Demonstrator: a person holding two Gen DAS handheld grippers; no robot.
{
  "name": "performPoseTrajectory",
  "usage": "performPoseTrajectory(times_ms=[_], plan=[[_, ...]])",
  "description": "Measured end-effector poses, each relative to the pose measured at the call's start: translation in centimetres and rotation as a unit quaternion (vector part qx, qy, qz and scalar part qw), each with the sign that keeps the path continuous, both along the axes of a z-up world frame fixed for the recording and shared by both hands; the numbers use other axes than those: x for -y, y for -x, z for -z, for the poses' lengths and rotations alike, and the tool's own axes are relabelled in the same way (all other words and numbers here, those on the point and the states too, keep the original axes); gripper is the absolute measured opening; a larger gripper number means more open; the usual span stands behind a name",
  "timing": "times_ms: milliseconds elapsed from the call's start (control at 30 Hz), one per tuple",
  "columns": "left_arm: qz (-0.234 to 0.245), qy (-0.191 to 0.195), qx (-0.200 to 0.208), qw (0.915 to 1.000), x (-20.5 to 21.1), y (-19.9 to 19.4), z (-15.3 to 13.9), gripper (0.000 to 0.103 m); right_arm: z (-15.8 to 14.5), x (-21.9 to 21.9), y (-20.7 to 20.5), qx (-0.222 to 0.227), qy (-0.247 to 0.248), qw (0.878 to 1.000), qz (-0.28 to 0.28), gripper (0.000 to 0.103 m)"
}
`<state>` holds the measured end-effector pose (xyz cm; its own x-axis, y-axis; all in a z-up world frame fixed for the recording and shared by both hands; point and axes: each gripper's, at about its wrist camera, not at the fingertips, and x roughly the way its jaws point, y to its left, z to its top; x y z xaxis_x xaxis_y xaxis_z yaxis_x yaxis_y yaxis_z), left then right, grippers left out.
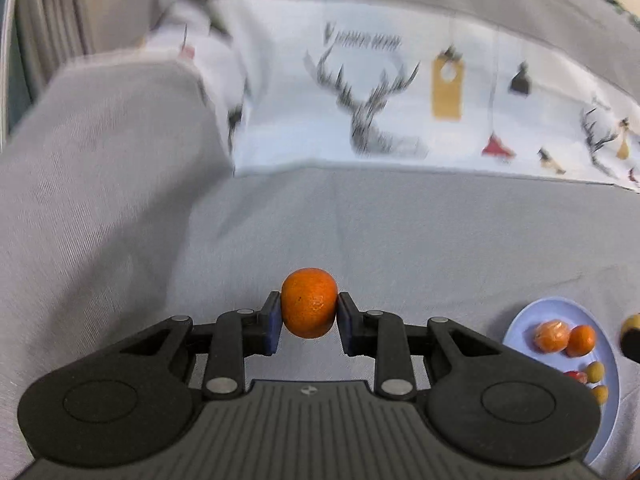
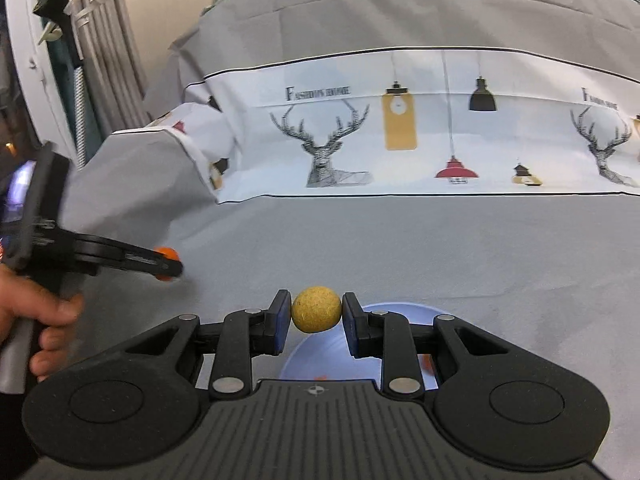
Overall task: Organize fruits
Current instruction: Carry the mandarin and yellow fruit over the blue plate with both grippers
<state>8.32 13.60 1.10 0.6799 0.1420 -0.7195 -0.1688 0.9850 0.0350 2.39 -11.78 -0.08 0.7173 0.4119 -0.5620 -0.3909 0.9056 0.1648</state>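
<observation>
My left tool [image 1: 309, 316] is clenched on an orange [image 1: 309, 302], held above the grey sheet [image 1: 400, 232]. My right tool [image 2: 316, 316] grips a yellow fruit [image 2: 316, 309] over the blue plate [image 2: 320, 360]. That plate carries two oranges [image 1: 566, 338] and smaller fruits.

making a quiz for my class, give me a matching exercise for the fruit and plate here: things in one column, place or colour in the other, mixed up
Things:
1. orange
2. yellow fruit
3. plate

Place or colour:
A. pale blue, on the grey cloth
B. in the left gripper
C. in the right gripper

Pairs: 1-B, 2-C, 3-A
</observation>
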Motion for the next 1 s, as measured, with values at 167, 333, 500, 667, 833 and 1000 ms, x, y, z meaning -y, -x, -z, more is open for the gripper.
performPoseTrajectory(times_ms=[167,333,500,667,833,1000], plan=[[-0.003,0.030,0.027,0.9992,1.9,1.4,-1.9,0.032,0.2,0.4,-0.5,0.003,-0.005,1.000,0.016,0.029],[0.027,0.065,0.033,0.9970,4.7,2.5,-1.7,0.032,0.4,1.0,-0.9,0.002,-0.001,0.999,0.033,0.029],[0.046,0.080,0.014,0.9956,5.1,1.5,0.1,0.032,0.6,1.9,-1.3,0.001,0.002,0.999,0.050,0.029],[0.029,0.102,-0.009,0.9943,3.8,0.0,1.5,0.032,0.6,3.2,-1.9,-0.001,-0.002,0.997,0.082,0.029],[0.045,0.101,-0.005,0.9938,4.4,-0.3,1.6,0.032,0.9,3.6,-2.3,-0.006,0.000,0.995,0.101,0.029],[0.069,0.099,0.002,0.9927,5.4,-0.1,1.5,0.032,1.0,3.5,-2.4,-0.008,0.002,0.995,0.101,0.029]])
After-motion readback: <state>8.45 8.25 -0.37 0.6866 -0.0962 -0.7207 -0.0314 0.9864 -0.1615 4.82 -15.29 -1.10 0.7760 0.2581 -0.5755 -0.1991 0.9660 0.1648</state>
